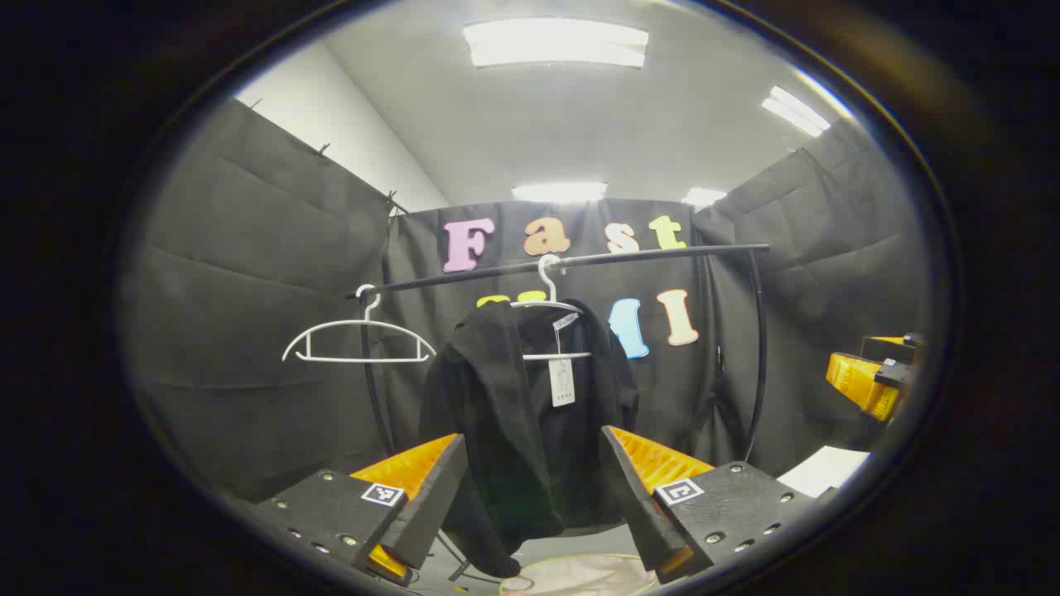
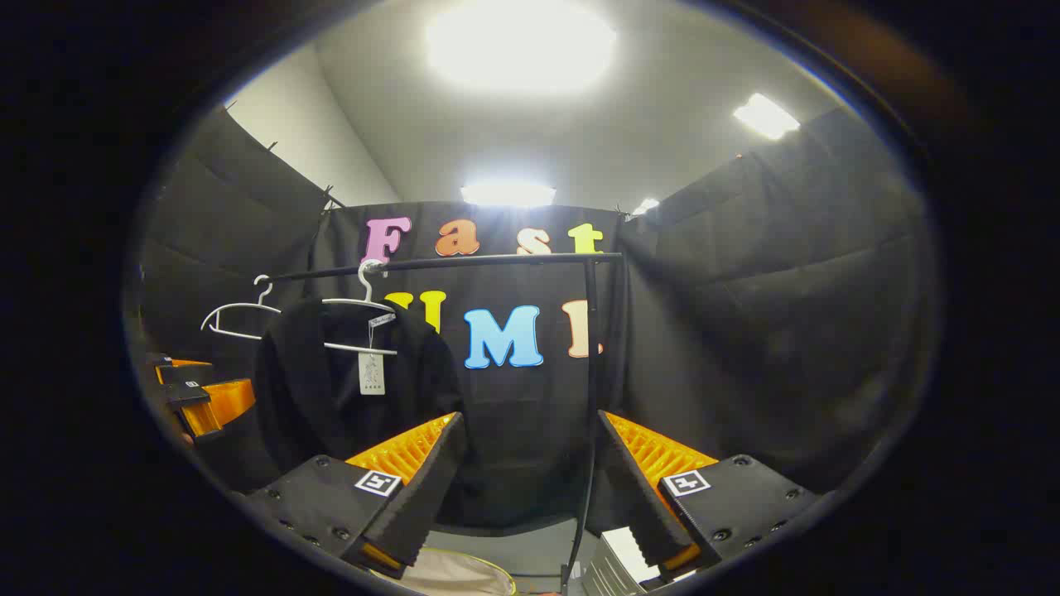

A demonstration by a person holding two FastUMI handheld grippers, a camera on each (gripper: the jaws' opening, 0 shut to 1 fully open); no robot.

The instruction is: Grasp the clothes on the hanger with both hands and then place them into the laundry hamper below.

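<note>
A black garment hangs on a white hanger from the rail, a white tag at its collar with print too small to read. The left gripper and right gripper both hold their jaws wide, gripping nothing. The laundry hamper rim shows below the garment.

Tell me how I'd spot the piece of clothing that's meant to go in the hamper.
Find the dark rail running across the booth's back wall. Two white hangers hang from it: the bare hanger carries nothing, while the other hanger holds a black jacket. That jacket has a white tag dangling at its collar.
</note>
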